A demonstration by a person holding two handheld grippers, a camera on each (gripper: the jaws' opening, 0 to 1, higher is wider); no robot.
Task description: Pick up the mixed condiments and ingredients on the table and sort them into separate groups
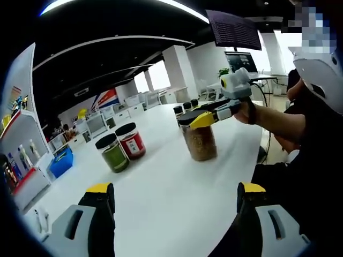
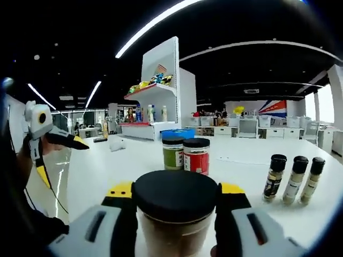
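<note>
On the white counter (image 2: 241, 160), taking the brown jar (image 2: 174, 214) as landmark: off to its left the left claw (image 2: 59, 140) hangs over the counter, jaws apart and empty. Just behind the jar stand a green jar (image 2: 172, 152) and a red jar (image 2: 196, 155), touching. The right claw (image 2: 177, 199) is clamped on the brown jar just under its black lid. To its right stand three small bottles (image 2: 295, 179). Keep the jar upright and lift straight; bare counter lies between jar and bottles, the edge nearer the person.
</note>
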